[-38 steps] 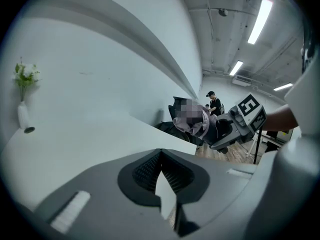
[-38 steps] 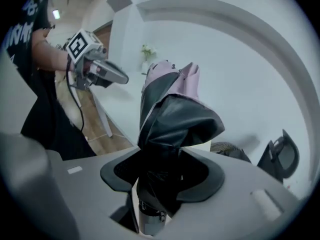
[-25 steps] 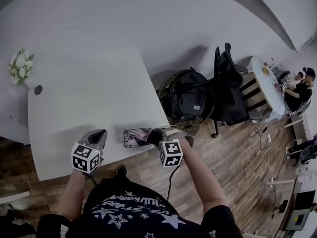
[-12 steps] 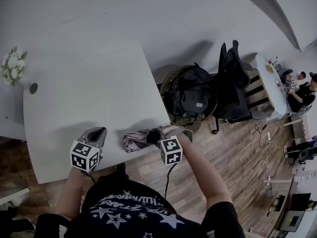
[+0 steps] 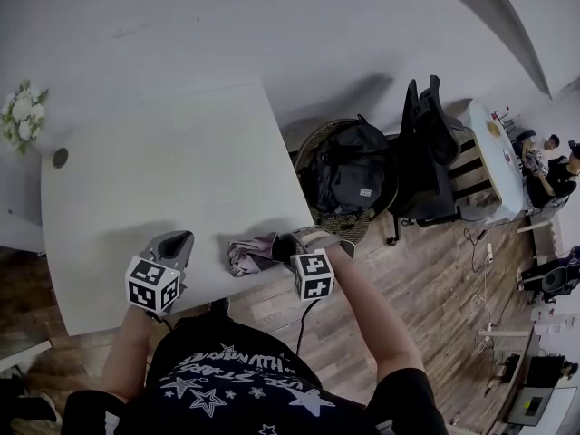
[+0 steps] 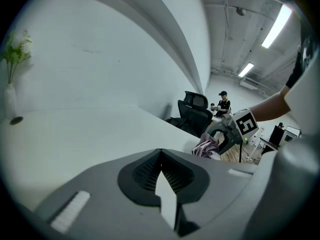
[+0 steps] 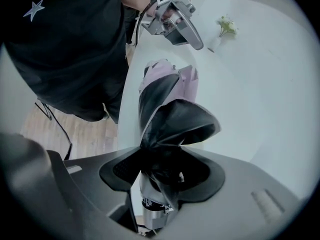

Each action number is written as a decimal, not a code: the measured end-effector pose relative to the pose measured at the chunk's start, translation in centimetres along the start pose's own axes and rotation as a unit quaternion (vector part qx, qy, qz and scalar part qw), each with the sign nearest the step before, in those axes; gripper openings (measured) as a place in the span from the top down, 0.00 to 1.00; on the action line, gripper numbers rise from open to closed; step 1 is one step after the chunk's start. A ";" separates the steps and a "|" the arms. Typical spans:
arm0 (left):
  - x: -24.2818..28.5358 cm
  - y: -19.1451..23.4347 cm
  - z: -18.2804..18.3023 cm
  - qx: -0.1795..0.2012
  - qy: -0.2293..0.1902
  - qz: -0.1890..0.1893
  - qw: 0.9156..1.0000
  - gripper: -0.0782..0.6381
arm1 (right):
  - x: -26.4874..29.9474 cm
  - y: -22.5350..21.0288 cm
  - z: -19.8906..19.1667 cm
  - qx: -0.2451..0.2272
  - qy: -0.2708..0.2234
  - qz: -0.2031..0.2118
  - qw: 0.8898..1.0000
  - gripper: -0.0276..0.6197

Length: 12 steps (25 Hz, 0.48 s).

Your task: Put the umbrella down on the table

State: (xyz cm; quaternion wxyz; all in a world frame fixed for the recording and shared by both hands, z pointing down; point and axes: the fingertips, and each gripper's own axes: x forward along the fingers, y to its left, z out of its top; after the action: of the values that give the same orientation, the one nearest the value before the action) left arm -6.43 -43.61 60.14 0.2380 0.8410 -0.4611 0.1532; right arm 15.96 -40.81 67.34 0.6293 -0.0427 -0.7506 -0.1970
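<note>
The folded umbrella [image 5: 251, 254], pink with black folds, lies lengthwise over the front edge of the white table [image 5: 163, 170]. Whether it rests on the top or hangs just above it I cannot tell. My right gripper [image 5: 284, 247] is shut on its handle end. In the right gripper view the dark canopy [image 7: 167, 114] bulges out past the right gripper [image 7: 162, 159]. My left gripper [image 5: 175, 245] hovers over the table edge a hand's width left of the umbrella, shut and holding nothing. The left gripper view shows the left gripper [image 6: 160, 151] with the umbrella [image 6: 206, 147] off to its right.
A vase of white flowers [image 5: 20, 116] and a small dark disc [image 5: 60, 158] stand at the table's far left. To the table's right are a wicker basket [image 5: 313, 148] holding a black backpack [image 5: 353, 179], a black office chair [image 5: 426, 152], and people at another table [image 5: 489, 152].
The right gripper and umbrella sit at nearly the same spot on the table's front edge; the head view shifted slightly. The left gripper has barely moved.
</note>
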 end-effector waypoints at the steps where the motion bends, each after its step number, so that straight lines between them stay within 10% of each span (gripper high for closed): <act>1: -0.1 0.0 0.0 0.001 0.000 0.000 1.000 0.89 | -0.1 -0.1 0.0 -0.001 0.000 -0.003 1.000 0.57; 12: -0.3 -1.0 0.5 0.014 -0.006 -0.003 1.000 0.89 | -1.5 -0.6 0.3 0.008 -0.011 -0.045 0.999 0.55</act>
State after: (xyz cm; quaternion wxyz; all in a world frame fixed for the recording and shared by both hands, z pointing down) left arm -5.68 -43.20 59.33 0.2233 0.8466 -0.4580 0.1540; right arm 15.76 -40.97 65.72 0.6116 -0.0062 -0.7604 -0.2185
